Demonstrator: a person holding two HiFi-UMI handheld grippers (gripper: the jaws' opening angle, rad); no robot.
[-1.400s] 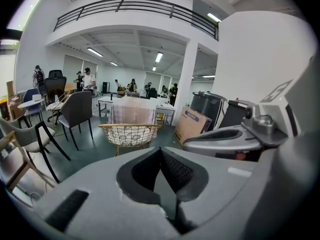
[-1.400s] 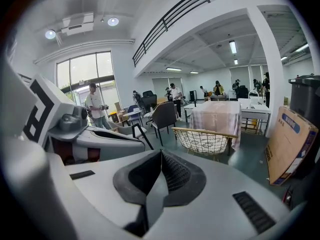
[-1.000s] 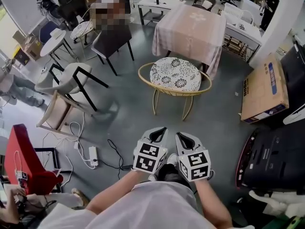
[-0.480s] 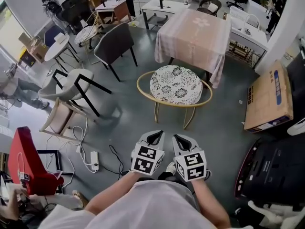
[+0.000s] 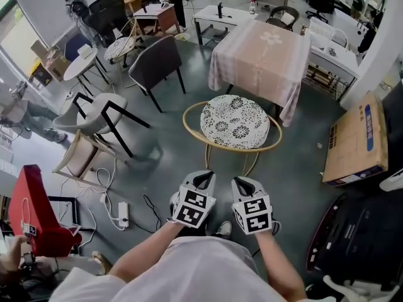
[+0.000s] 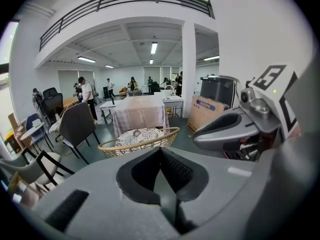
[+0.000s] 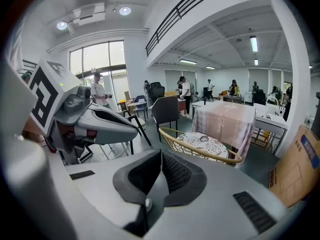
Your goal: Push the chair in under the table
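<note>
The chair (image 5: pixel 233 123) has a round rattan rim, thin gold legs and a black-and-white patterned cushion. It stands just in front of the table (image 5: pixel 264 55), which is draped in a pale pink cloth. My left gripper (image 5: pixel 203 180) and right gripper (image 5: pixel 243 182) are side by side, short of the chair's near rim and not touching it. Both are shut and hold nothing. In the left gripper view the chair (image 6: pixel 140 140) lies ahead beyond the shut left gripper (image 6: pixel 161 151). In the right gripper view the chair (image 7: pixel 202 146) is ahead of the shut right gripper (image 7: pixel 161 154).
A dark chair (image 5: pixel 157 58) and a white chair with black legs (image 5: pixel 94 109) stand to the left. A cardboard box (image 5: pixel 356 140) and black equipment (image 5: pixel 359 231) line the right side. A power strip with cables (image 5: pixel 123 214) lies on the floor at lower left. People stand far back.
The chair and table have come closer in the head view. Both grippers have moved forward together toward the chair's near rim, still shut.
</note>
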